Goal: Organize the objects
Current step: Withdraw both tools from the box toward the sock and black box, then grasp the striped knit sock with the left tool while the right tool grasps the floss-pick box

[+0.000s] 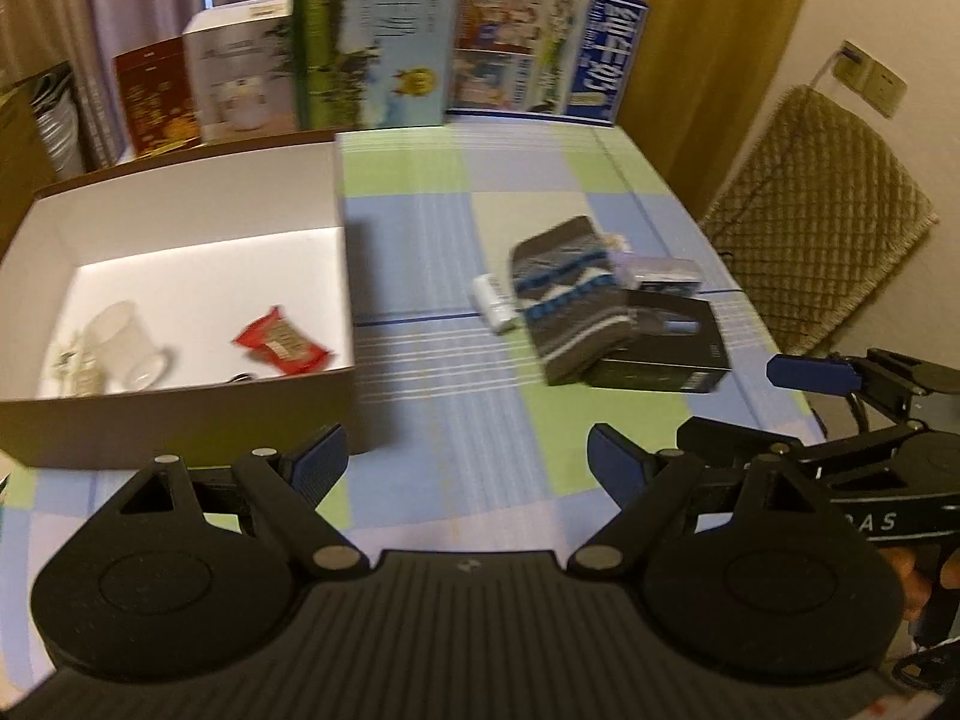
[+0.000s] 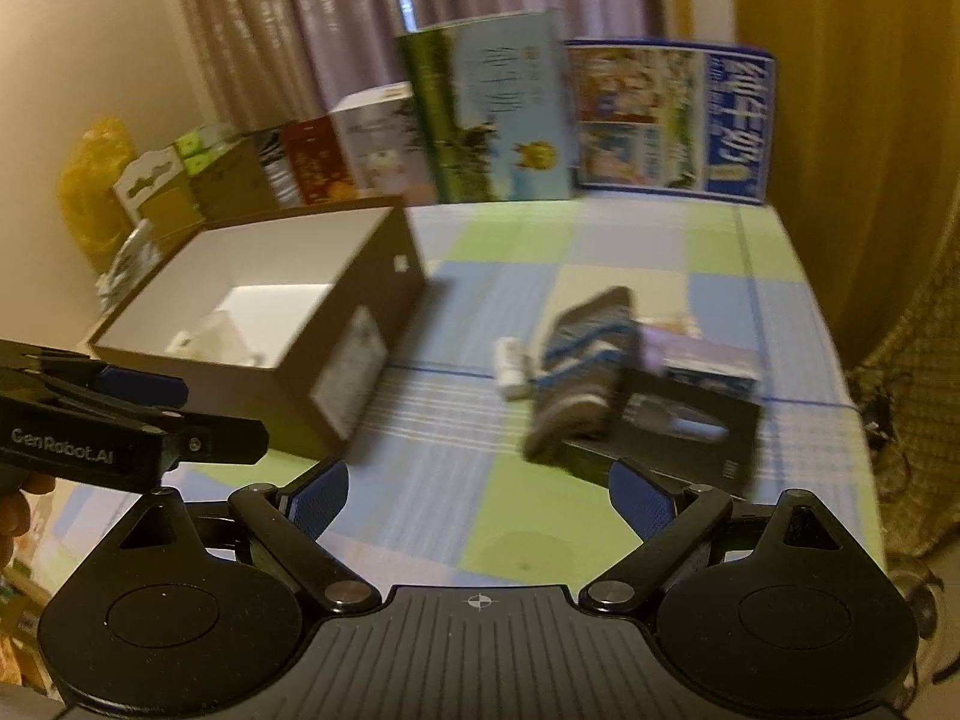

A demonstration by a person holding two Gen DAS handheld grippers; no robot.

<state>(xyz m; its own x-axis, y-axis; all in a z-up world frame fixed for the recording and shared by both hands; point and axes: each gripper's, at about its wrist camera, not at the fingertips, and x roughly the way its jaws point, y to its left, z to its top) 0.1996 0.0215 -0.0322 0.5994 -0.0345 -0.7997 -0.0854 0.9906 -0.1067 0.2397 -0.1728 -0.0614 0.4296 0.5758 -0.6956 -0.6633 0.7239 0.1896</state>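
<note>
Objects for sorting sit on my table [image 1: 420, 192], which wears a soft checked cloth of green, blue and white. Biggest is the brown cardboard box [image 1: 336, 324], open on top and white inside, at the left. It holds a clear cup [image 1: 123, 339] and a crinkly red snack packet [image 1: 282, 343]. To the right lies a flat black box [image 1: 666, 360] with a striped grey sock [image 1: 570, 306] draped over it, and a small white thing [image 1: 495, 300] just beside. Bare cloth stretches between box and pile. My left gripper [image 1: 468, 459] and right gripper [image 2: 478, 495] both hang wide and hold nothing.
</note>
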